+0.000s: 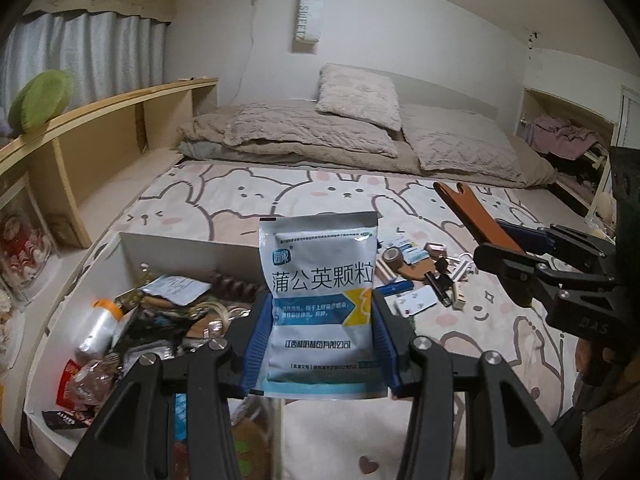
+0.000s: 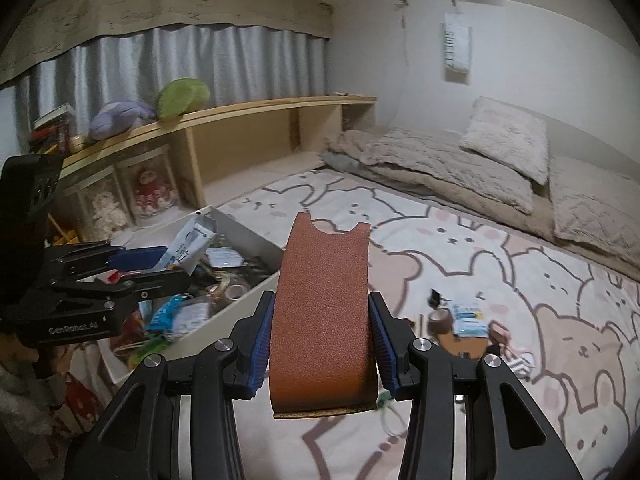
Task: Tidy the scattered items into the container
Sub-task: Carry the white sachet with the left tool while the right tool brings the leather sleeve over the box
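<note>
Left gripper (image 1: 322,344) pinches medicine sachet (image 1: 318,304) low by side edges: light, limp, slippery foil. Right gripper (image 2: 322,344) clamps brown shoehorn (image 2: 322,320): stiff, curved, grainy. White box (image 1: 180,248) near left; leftover clutter (image 1: 424,276) right on bed.

Glossy foil sachet (image 1: 318,300), grainy matt leather-look strip (image 2: 322,316) w/ cork underside, ribbed blue fingers (image 1: 260,344), fuzzy pillows (image 1: 360,94)

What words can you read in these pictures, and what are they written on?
"蒲公英颗粒": big letters on the medicine sachet held in the left gripper.
"GenRobot.AI": on the left gripper's body, right wrist view.
"DAS": on the right gripper body.
"SWEETY", roughly: on the hanging paper bag, blurred.
The sachet's small print is too blurred to read.
</note>
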Demonstrator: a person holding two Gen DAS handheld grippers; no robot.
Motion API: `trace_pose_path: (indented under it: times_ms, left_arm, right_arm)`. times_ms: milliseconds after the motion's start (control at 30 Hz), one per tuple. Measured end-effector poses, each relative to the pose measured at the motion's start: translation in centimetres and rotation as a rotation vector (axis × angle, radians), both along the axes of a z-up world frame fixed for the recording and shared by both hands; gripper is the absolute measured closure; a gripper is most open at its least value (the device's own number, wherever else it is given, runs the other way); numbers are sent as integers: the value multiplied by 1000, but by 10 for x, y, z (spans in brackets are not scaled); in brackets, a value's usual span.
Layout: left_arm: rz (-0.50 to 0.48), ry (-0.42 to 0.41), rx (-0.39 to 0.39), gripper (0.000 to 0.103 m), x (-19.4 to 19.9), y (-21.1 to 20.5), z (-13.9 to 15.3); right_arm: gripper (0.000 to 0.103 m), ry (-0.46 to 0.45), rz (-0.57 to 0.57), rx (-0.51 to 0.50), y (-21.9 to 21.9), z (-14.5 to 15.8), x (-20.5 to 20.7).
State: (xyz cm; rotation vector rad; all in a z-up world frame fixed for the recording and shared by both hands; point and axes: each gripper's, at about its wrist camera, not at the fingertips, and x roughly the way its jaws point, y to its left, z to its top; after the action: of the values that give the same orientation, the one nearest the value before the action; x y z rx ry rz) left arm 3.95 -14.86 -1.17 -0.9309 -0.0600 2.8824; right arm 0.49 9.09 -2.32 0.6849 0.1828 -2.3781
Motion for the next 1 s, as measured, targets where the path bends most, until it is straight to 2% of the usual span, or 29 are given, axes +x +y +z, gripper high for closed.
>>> trace_pose_path:
  times_ms: [567, 767, 1000]
  left_arm:
    - [147, -6, 15, 56, 17, -90, -11]
    - [201, 0, 17, 56, 17, -119, -7]
    - [219, 10, 3, 56, 10, -138, -1]
  right_arm:
    - [57, -69, 124, -23, -58, -16, 3]
    - [57, -100, 170, -29, -82, -23, 0]
    - [57, -154, 210, -11, -121, -40, -11]
